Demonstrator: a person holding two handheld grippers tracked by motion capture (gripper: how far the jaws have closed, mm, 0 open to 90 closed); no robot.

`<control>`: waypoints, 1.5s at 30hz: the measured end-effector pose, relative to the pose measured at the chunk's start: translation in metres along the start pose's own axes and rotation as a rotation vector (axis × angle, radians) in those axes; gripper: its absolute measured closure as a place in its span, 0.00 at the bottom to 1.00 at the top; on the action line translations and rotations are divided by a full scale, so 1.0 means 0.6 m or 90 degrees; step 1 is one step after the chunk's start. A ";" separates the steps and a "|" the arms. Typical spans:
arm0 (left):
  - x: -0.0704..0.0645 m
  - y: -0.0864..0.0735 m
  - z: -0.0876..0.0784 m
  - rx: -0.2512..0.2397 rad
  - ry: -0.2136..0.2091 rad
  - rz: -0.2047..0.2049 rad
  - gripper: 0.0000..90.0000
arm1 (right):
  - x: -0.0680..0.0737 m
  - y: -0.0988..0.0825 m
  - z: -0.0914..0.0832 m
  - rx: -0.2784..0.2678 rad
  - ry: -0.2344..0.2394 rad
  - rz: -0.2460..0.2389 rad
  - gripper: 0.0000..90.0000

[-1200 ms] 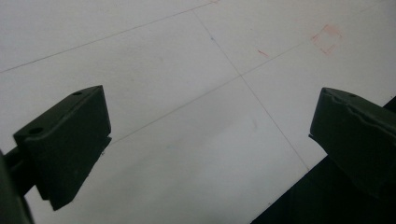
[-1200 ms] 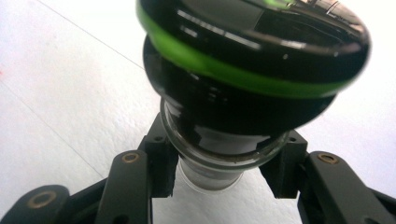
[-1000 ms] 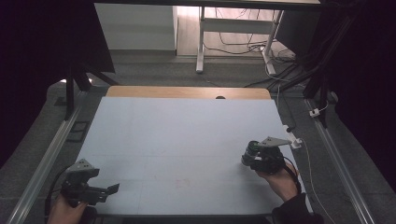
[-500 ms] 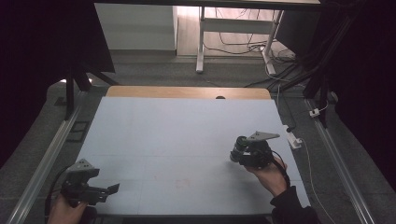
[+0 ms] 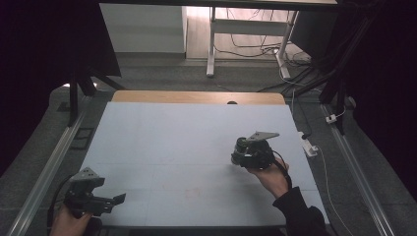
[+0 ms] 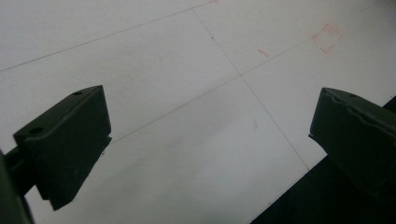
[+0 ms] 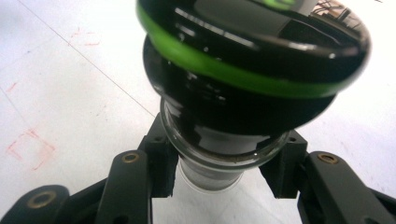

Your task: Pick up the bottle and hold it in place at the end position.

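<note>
R gripper (image 5: 241,156) sits over the right-centre of the pale blue-white table sheet (image 5: 172,147), held by the person's right hand (image 5: 270,177), dark sleeve (image 5: 302,216) coming in from the bottom edge. Its jaws are clenched on a clear glass jar w/ a glossy black lid and bright green ring (image 7: 247,70). In the right gripper view the two black pads press the glass neck from both sides, just under the lid; the lid end points away from the gripper body and looms large, blurred at the top. Jar is held above the sheet, tilted; whether any part touches the sheet I can't tell. In the high view the jar (image 5: 240,147) shows as a dark round lump at the gripper's front, grey three-cornered plate (image 5: 262,135) on top of the gripper.

L gripper (image 5: 115,199) is at the near-left corner of the table, in the person's left hand (image 5: 69,223), well apart from the R one. Jaws released: in the left gripper view (image 6: 205,135) the two black pads stand wide apart w/ bare sheet between them, nothing gripped.

Sheet carries thin pencil grid lines and faint red marks: a small red square outline (image 6: 328,38) in the left gripper view, another (image 7: 29,148) in the right gripper view. A strip of light wood tabletop (image 5: 196,97) shows along the far edge. A white power strip (image 5: 309,146) lies off the sheet's right edge.
</note>
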State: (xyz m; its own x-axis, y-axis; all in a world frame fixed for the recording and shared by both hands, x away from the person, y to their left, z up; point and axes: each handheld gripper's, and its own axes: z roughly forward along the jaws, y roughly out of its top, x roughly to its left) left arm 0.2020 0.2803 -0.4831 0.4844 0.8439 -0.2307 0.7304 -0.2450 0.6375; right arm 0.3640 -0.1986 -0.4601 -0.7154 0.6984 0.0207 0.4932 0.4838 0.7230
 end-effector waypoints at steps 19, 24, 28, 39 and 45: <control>0.001 0.000 0.000 -0.002 -0.002 -0.001 0.00 | 0.026 0.062 0.067 0.007 0.034 -0.056 0.58; 0.001 0.000 0.000 -0.001 -0.003 -0.002 0.00 | 0.035 0.075 0.086 0.010 0.040 -0.066 0.58; 0.001 0.000 0.000 -0.002 -0.003 -0.001 0.00 | 0.039 0.086 0.103 0.007 0.043 -0.064 0.58; 0.001 -0.001 -0.001 -0.002 -0.003 -0.001 0.00 | 0.059 0.113 0.152 0.014 0.058 -0.075 0.58; 0.001 0.000 -0.001 -0.002 -0.003 0.000 0.00 | 0.067 0.123 0.176 0.022 0.060 -0.088 0.58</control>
State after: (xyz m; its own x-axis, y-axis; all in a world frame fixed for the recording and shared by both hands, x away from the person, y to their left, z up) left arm 0.2020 0.2810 -0.4831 0.4873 0.8412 -0.2345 0.7287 -0.2438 0.6400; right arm 0.4239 -0.0788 -0.4788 -0.8204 0.5716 -0.0113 0.4019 0.5906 0.6997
